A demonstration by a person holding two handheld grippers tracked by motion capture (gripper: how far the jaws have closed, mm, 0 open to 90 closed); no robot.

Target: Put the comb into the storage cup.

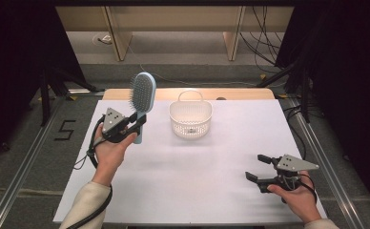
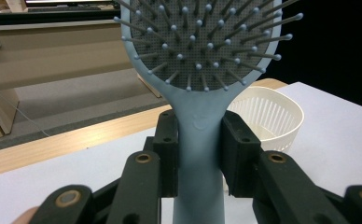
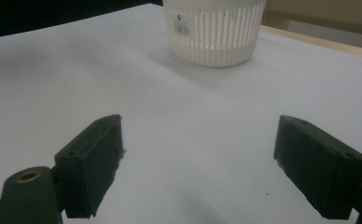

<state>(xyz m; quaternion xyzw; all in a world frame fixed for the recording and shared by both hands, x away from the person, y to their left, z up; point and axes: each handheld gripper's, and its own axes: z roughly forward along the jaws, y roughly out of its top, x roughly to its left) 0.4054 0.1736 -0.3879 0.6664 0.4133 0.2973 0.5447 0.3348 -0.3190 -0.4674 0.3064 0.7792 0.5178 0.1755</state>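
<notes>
Holding the blue hairbrush (image 1: 141, 95) up by its handle, the left tongs (image 1: 136, 125) are squeezed tight on it, with the bristly head sticking up above them. It looks light, hard and a bit smooth, so the thin handle seems the best spot to grab. A white basket (image 1: 190, 119) sits to their right. The right tongs (image 1: 258, 168) are wide apart, holding nothing.

This looks like a lab set up for recording, not a home. A white-topped table (image 1: 183, 191) stands alone on grey carpet (image 1: 21, 157), with metal rails (image 1: 25, 157) along both sides and black stands (image 1: 45, 90) at the far corners. Loose cables (image 1: 264, 47) trail across the floor behind it, a black number five (image 1: 65, 130) is taped down on the left, and plain wooden furniture (image 1: 173, 28) lines the back
</notes>
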